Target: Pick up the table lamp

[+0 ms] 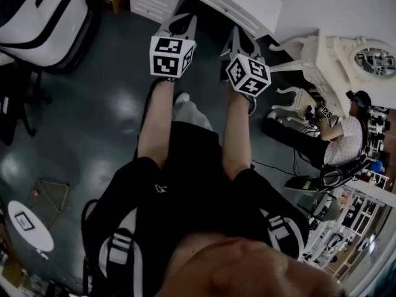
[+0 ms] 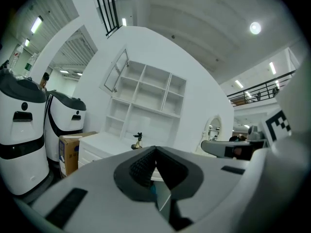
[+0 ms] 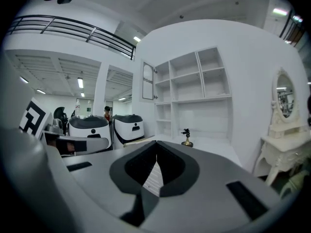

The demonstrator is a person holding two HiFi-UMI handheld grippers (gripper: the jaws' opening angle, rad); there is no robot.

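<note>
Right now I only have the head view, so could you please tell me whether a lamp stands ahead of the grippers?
Observer: Yes, a small brass-based lamp stands upright on the white cabinet top.
Operator: What is behind it?
Observer: Open white shelves on the wall.
Operator: Are the jaws ready?
Observer: The left gripper and right gripper are both shut, holding nothing.

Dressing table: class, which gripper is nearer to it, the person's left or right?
Right. In the head view the right gripper sits just left of the dressing table. The left gripper lies farther left, with the right gripper between it and the table.
</note>
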